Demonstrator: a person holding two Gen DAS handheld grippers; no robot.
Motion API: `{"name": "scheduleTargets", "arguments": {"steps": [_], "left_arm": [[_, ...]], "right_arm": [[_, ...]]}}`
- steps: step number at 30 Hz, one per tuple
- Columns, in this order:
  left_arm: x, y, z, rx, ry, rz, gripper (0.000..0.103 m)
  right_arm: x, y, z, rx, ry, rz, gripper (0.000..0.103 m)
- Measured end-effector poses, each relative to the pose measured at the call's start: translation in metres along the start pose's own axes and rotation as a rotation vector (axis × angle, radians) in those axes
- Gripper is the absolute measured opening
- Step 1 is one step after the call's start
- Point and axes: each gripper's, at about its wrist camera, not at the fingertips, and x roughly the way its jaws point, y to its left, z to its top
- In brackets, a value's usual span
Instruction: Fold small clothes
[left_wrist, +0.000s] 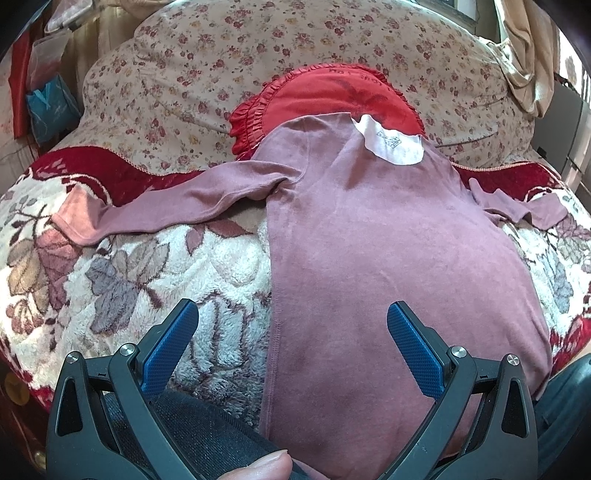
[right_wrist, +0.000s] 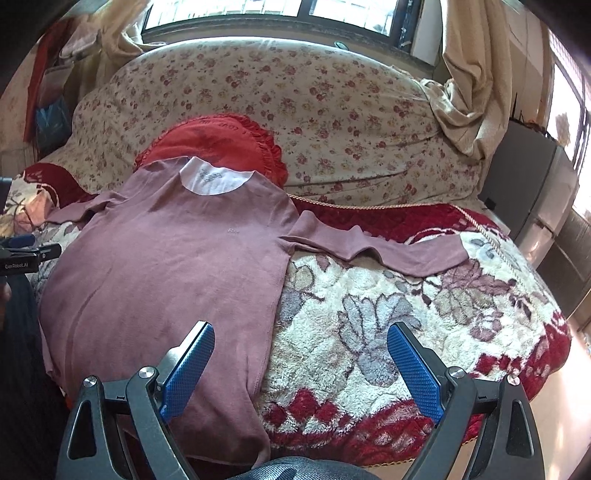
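You are holding the left gripper (left_wrist: 291, 339) over the near hem of the mauve shirt (left_wrist: 369, 236), its blue pads spread wide and gripping nothing. The shirt is lying flat on the floral fleece blanket (left_wrist: 122, 280), neck away from you and resting on the red ruffled pillow (left_wrist: 332, 92), with the left sleeve (left_wrist: 155, 206) stretched out sideways. Moving right, the body is lying smooth and unfolded, and the right sleeve (right_wrist: 376, 247) is trailing out across the blanket. You are keeping the right gripper (right_wrist: 301, 362) wide and empty too, straddling the shirt's right side seam. As I judge it, spreading is finished; every fold, sleeves first, is waiting to be done.
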Motion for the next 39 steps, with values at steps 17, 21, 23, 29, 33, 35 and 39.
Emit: {"name": "scheduleTargets", "arguments": {"steps": [17, 21, 23, 29, 33, 35, 39], "left_arm": [[0.0013, -0.0009, 0.0019, -0.008, 0.005, -0.008, 0.103], [0.0013, -0.0012, 0.0021, -0.01, 0.006, -0.009, 0.103], [0.0012, -0.0012, 0.0019, -0.008, 0.005, -0.008, 0.103], [0.0013, -0.0007, 0.002, -0.008, 0.005, -0.009, 0.103], [0.0011, -0.0005, 0.0022, -0.009, 0.004, -0.009, 0.103], [0.0014, -0.0007, 0.0022, -0.009, 0.006, -0.009, 0.103], [0.0009, -0.0006, 0.002, -0.009, 0.005, -0.009, 0.103]], "right_arm": [[0.0016, -0.0054, -0.0004, 0.017, 0.017, 0.004, 0.093], [0.0017, -0.005, -0.0005, 0.017, 0.017, 0.006, 0.093], [0.0016, -0.0052, -0.0004, 0.017, 0.017, 0.006, 0.093], [0.0021, -0.0049, -0.0002, 0.018, 0.018, 0.005, 0.093], [0.0023, -0.0051, -0.0001, 0.019, 0.018, 0.006, 0.093], [0.0022, -0.0048, 0.0, 0.018, 0.019, 0.006, 0.093], [0.0029, -0.005, -0.0008, 0.019, 0.018, 0.006, 0.093]]}}
